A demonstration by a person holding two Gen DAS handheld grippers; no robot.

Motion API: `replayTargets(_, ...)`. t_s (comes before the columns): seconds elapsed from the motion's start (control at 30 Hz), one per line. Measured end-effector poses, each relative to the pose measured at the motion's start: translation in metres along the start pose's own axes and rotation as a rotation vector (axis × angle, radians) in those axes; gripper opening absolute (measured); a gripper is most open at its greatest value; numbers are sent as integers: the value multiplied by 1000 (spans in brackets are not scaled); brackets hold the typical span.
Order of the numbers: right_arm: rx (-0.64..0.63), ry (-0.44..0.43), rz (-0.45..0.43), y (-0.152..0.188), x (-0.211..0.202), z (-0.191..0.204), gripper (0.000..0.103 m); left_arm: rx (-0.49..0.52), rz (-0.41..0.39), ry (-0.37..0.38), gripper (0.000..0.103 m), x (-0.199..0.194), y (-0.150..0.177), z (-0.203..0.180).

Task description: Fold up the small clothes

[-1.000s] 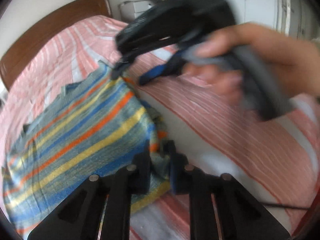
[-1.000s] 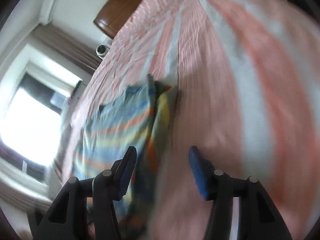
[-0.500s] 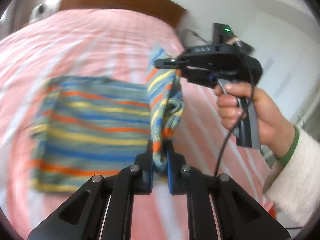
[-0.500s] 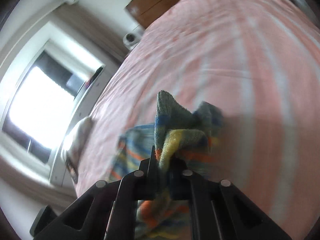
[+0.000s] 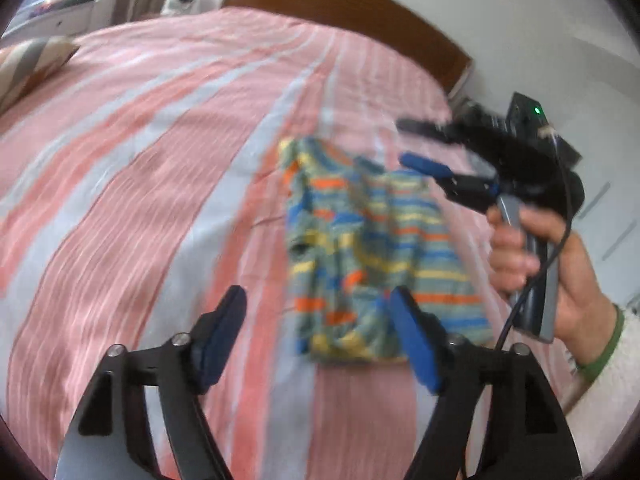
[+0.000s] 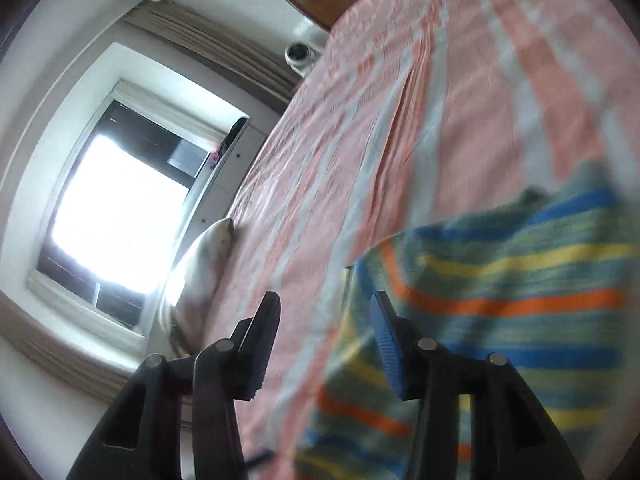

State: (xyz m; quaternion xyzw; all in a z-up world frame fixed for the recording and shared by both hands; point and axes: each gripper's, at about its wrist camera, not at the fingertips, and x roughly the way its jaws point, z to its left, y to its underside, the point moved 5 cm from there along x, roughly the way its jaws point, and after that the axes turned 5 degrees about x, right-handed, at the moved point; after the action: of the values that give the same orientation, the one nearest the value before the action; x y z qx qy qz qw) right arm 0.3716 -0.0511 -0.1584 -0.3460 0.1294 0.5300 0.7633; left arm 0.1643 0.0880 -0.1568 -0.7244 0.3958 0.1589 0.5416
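A striped knit garment lies folded and motion-blurred on the pink-striped bed. The left gripper hangs above, jaws opening wide and empty. The right gripper, jaws parting with nothing between them, partly hides the cloth's edge.

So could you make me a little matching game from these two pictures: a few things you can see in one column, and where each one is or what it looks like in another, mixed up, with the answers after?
Things
1. striped garment
2. left gripper
3. headboard
4. window

Descriptions
A. brown wood, at the far end of the bed
B. bright, to the left in the right wrist view
C. folded, lying on the pink striped bed cover
D. jaws opening, nothing between them

Pairs: 1-C, 2-D, 3-A, 4-B
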Motion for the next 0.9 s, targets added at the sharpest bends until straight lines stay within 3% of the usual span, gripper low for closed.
replayTargets(0.1,-151,93,7,22,-46,4,47,85,24,-33,79,13,-7,-14)
replayTargets(0.17,-204,80,18,47,-72,8,47,115,42,-89,75,28,-11,-16)
replayTargets(0.23,-211,45,47,79,-90,5,48,107,106,-230,43,51,-19,4)
replayTargets(0.27,-217,58,86,100,-91,-3,48,66,131,-262,35,56,-18,17)
replayTargets(0.33,-244,197,160,139,-79,-30,48,-44,137,-235,29,56,-14,37)
replayTargets(0.37,-251,258,192,154,-70,-43,49,-40,143,-258,15,55,-13,39)
replayTargets(0.4,-270,286,177,163,-68,-48,49,-26,147,-270,13,52,-13,40)
replayTargets(0.43,-297,289,139,167,-72,-46,49,-18,150,-276,14,47,-11,40)
replayTargets(0.47,-322,306,104,170,-77,-41,49,-30,153,-267,23,41,-11,41)
replayTargets(0.5,-320,314,89,170,-82,-37,49,-44,149,-257,43,34,-9,41)
replayTargets(0.53,-307,306,66,170,-89,-33,49,-52,139,-249,56,23,-6,40)
replayTargets(0.57,-289,282,32,169,-99,-28,49,-44,117,-251,77,11,-4,37)
replayTargets(0.6,-279,255,-5,170,-114,-23,51,-28,100,-263,86,0,-1,34)
replayTargets(0.67,-297,266,-66,173,-138,-17,63,5,98,-266,88,-11,4,27)
replayTargets(0.8,-343,374,-116,189,-171,-26,65,60,144,-225,92,-18,14,4)
replayTargets(0.9,-329,475,-157,201,-195,-48,71,115,110,-243,98,-19,22,-8)
